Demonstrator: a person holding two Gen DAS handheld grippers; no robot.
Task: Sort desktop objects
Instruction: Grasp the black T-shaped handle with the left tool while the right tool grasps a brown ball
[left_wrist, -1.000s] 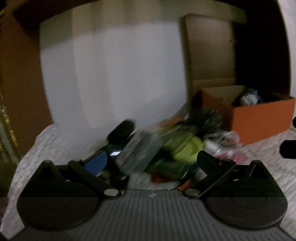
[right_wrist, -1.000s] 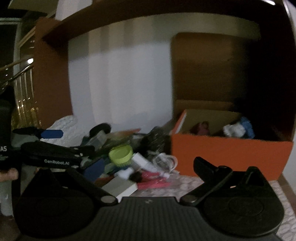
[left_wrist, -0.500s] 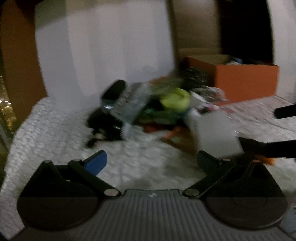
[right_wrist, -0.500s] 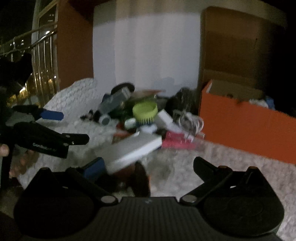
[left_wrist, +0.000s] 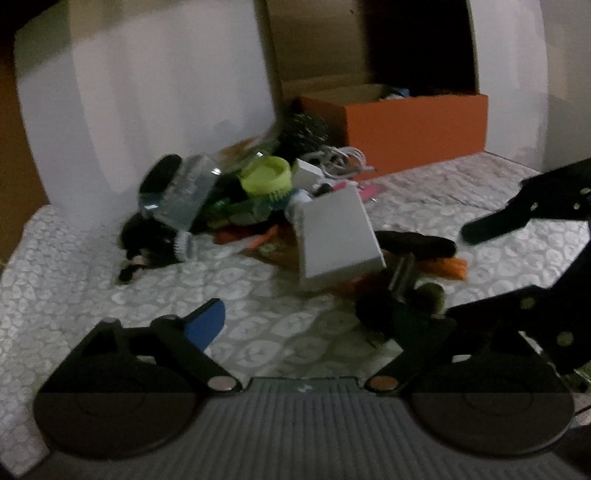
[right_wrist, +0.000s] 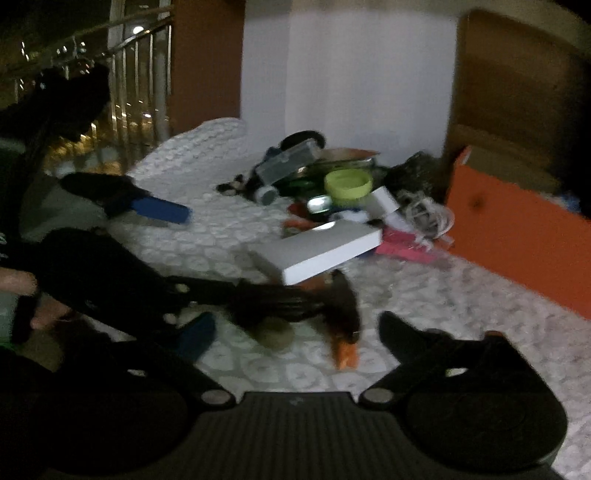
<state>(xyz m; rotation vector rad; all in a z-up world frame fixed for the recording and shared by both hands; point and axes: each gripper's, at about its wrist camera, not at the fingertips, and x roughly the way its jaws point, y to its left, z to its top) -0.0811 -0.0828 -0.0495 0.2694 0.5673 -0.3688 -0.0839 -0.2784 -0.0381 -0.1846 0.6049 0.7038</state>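
Centre of left wrist frame: white box (left_wrist: 338, 236) looks rigid and light, so grab its long edges. Left gripper (left_wrist: 314, 321) and right gripper (right_wrist: 295, 328) both apart, jaws just been closing, neither clamping anything

— What's in the pile?
— A heap of small things on the patterned white cloth (left_wrist: 258, 295), against the pale wall; a lime-green round tub (left_wrist: 266, 178) sits on top, open side up; a clear plastic case (left_wrist: 184, 195) leans tilted beside it; a coil of white cable (right_wrist: 424, 212) lies at the heap's edge nearest the orange box (left_wrist: 413, 122).
— And the white one?
— A flat white box (left_wrist: 338, 236), propped at a slant on the near side of the heap; pink items (right_wrist: 404, 247) lie just past it; an orange piece (right_wrist: 345, 352) and dark blurred objects lie nearest.
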